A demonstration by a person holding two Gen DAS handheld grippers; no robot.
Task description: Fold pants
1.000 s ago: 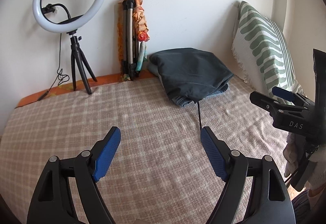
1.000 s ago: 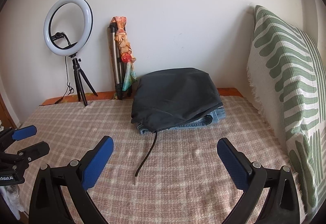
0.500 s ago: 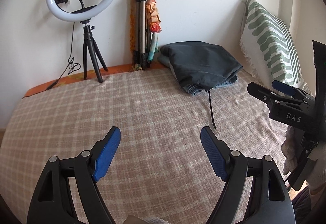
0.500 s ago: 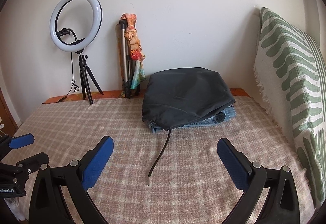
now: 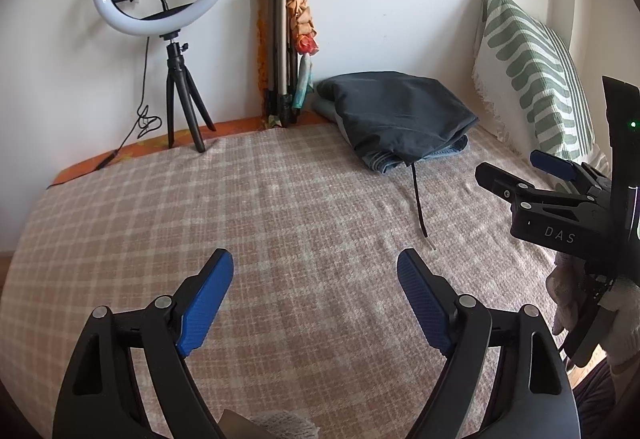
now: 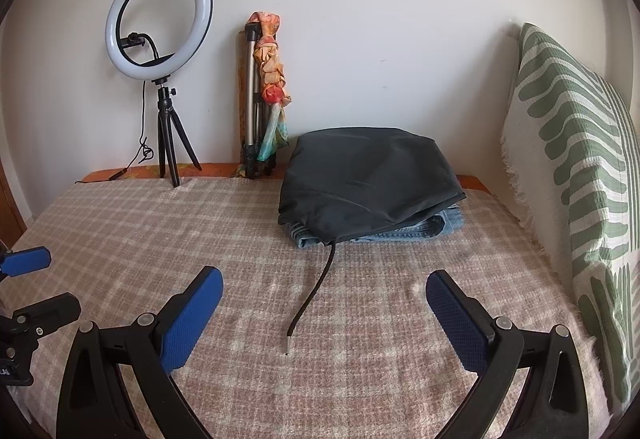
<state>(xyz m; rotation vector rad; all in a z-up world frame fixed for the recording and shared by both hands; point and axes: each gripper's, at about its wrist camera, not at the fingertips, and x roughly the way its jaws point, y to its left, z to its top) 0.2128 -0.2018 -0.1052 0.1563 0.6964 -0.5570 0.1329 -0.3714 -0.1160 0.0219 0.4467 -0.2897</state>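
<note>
A folded pair of dark grey pants [image 5: 400,111] [image 6: 368,179] lies on folded blue jeans [image 5: 380,161] [image 6: 400,233] at the back of the bed. A black drawstring [image 5: 418,199] [image 6: 316,291] trails from the pile towards me. My left gripper [image 5: 314,259] hovers over the checked bedcover, well short of the pile; its jaws are opening and nothing is between them. My right gripper [image 6: 325,275] is open and empty, with the drawstring's tip lying on the cover below it. Each gripper shows in the other's view: the right gripper [image 5: 508,163], the left gripper [image 6: 56,279].
A ring light on a small tripod [image 5: 176,79] [image 6: 164,119] and a folded tripod wrapped in a scarf [image 5: 288,51] [image 6: 264,91] stand against the back wall. A green-striped pillow [image 5: 532,67] [image 6: 580,159] leans at the right. A gloved hand [image 5: 612,315] holds the right gripper.
Both views have shifted a little, so the pile and ring light sit further right in the frames. Nothing has been taken hold of; the clothes lie as before.
</note>
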